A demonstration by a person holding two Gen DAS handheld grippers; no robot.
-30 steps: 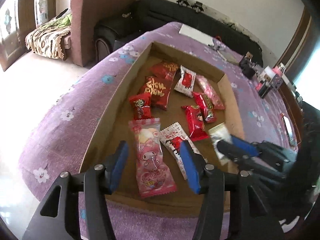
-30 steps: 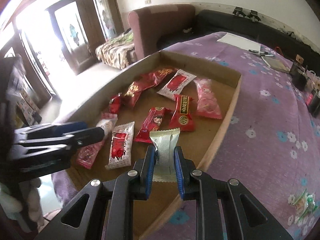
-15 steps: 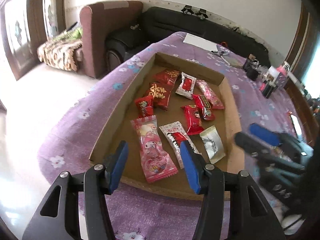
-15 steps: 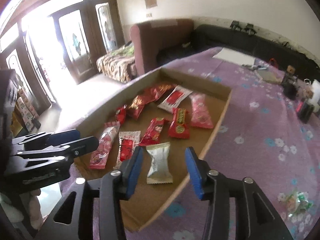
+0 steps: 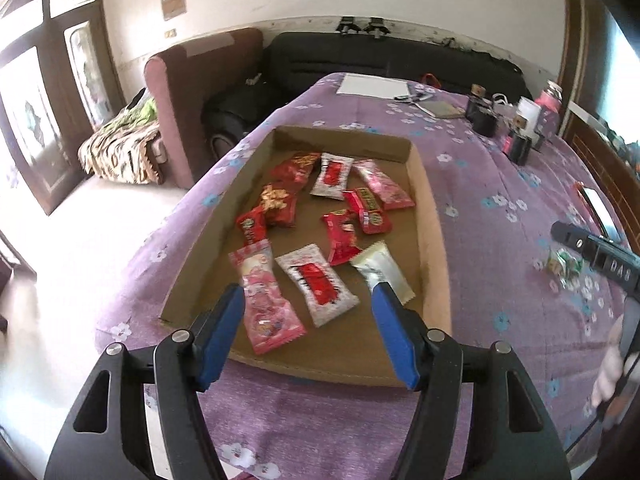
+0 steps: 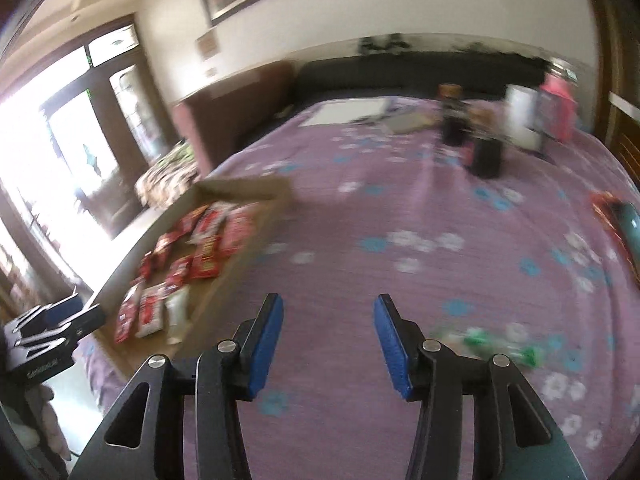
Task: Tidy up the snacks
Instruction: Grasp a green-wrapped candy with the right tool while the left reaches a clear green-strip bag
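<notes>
A shallow cardboard tray [image 5: 425,208] on the purple flowered cloth holds several snack packets: a pink one [image 5: 266,300], a white-and-red one [image 5: 316,284], a silver one [image 5: 384,272] and red ones [image 5: 340,236]. My left gripper [image 5: 308,292] hovers over the tray's near edge, its jaws opening with nothing between them. My right gripper [image 6: 329,300] is open and empty over bare cloth to the right of the tray [image 6: 248,188]. Green-wrapped sweets [image 6: 492,340] lie just right of it, and the left wrist view shows the same sweets [image 5: 560,264]. The right wrist view is motion-blurred.
Dark jars and bottles [image 5: 516,128], a white sheet [image 5: 372,86] and a notebook stand at the table's far end. A phone [image 5: 600,212] lies at the right edge. A black sofa [image 5: 380,60] and a brown armchair [image 5: 192,92] stand beyond; the floor drops off left.
The right gripper opened, left the silver packet in the tray and swung right over the cloth. The left gripper drew back from the tray and its jaws widened.
</notes>
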